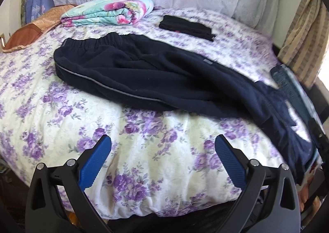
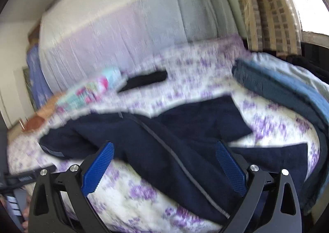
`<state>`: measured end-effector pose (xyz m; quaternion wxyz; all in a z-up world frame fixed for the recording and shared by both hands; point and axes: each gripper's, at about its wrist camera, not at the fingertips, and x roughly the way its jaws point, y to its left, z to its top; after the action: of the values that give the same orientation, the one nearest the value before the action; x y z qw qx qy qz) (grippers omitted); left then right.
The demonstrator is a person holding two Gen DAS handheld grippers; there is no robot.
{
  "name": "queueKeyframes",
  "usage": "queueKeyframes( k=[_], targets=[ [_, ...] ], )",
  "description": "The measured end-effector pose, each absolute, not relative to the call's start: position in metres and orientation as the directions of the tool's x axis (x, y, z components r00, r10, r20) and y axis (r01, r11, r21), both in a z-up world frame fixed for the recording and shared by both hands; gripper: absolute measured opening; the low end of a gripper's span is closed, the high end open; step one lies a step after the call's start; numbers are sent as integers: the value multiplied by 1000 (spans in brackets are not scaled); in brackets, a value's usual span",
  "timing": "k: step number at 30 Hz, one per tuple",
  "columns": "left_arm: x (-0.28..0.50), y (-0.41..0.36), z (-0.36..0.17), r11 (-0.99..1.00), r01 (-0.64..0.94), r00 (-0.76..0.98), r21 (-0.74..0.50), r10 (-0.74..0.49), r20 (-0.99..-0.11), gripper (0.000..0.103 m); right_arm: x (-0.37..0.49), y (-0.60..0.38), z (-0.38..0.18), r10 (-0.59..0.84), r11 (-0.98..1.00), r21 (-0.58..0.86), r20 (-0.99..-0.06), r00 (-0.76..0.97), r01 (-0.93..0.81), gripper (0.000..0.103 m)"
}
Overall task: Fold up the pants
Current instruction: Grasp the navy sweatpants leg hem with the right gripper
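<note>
Dark navy pants (image 1: 164, 76) with a grey side stripe lie across the bed on the purple-flowered sheet (image 1: 144, 150), waistband at the left, legs trailing to the right edge. My left gripper (image 1: 163, 144) is open and empty over bare sheet, in front of the pants. In the blurred right wrist view the pants (image 2: 164, 150) lie just under my right gripper (image 2: 164, 150), which is open with its blue pads (image 2: 98, 167) wide apart and nothing between them.
A folded black garment (image 1: 187, 27) lies behind the pants. A folded floral blanket (image 1: 111, 10) and a brown cushion (image 1: 26, 35) sit at the back left. Blue jeans (image 1: 287, 82) lie at the right edge, with a striped curtain (image 1: 302, 33) beyond.
</note>
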<state>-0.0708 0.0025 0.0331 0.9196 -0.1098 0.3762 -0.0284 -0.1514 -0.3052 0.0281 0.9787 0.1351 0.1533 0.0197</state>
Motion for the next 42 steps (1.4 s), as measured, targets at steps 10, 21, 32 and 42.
queueKeyframes(
  k=[10,21,32,42],
  targets=[
    [-75,52,37,950,-108,759,-292,-111,-642,99,-170,-406,2,297,873,458,-227,927,-168,99],
    [-79,104,44,906,-217,800,-363,-48,-599,99,-201,-361,-57,254,962,6,-387,886,-273,89],
    [-74,109,34,897,-242,776,-371,-51,-628,99,-203,-378,-35,313,938,-26,-362,878,-345,9],
    [5,126,70,971,-176,759,-159,31,-650,99,-117,-411,83,311,948,133,-180,933,-290,9]
  ],
)
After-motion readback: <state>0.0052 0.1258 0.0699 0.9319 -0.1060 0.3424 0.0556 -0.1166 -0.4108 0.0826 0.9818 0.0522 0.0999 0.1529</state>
